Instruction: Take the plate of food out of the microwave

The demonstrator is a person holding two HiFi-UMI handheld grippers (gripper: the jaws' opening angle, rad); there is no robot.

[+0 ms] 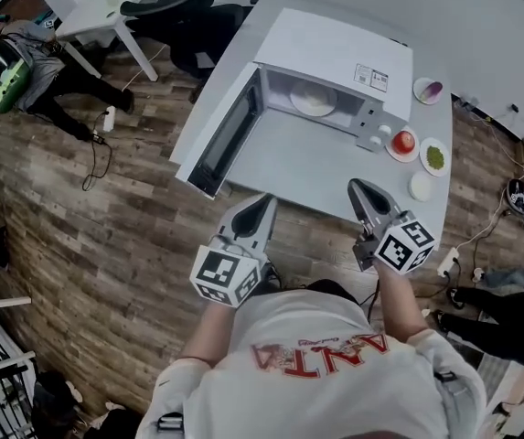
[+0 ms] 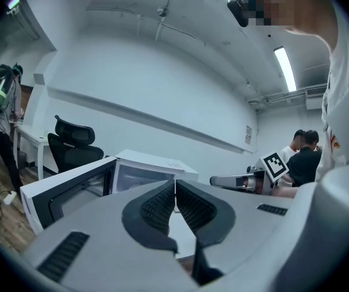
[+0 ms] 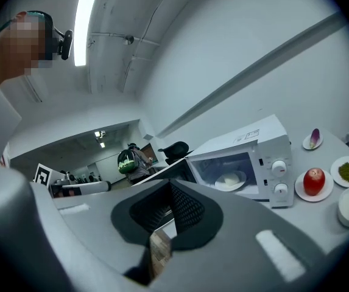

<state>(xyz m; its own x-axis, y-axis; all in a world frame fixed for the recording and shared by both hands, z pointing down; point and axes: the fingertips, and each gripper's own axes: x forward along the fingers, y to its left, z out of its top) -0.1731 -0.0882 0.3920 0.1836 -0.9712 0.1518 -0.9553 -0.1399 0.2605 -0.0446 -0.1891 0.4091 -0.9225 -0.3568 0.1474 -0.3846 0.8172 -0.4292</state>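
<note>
The white microwave (image 1: 335,62) stands on the grey table (image 1: 307,163) with its door (image 1: 227,135) swung open to the left. Inside it sits a white plate of pale food (image 1: 314,99), which also shows in the right gripper view as the plate (image 3: 230,180) in the cavity. My left gripper (image 1: 263,204) and right gripper (image 1: 358,187) hover side by side over the table's near edge, well short of the microwave. Both are shut with nothing between the jaws. In the left gripper view the jaws of the left gripper (image 2: 175,187) meet, aimed at the microwave (image 2: 144,169). The right gripper (image 3: 169,190) points at the open door.
Right of the microwave stand small dishes: a red apple on a plate (image 1: 403,143), a plate of green food (image 1: 434,157), a white bowl (image 1: 422,187) and a dish with something purple (image 1: 428,90). A black office chair (image 1: 179,12) and a person with a backpack (image 1: 10,62) are beyond, to the left.
</note>
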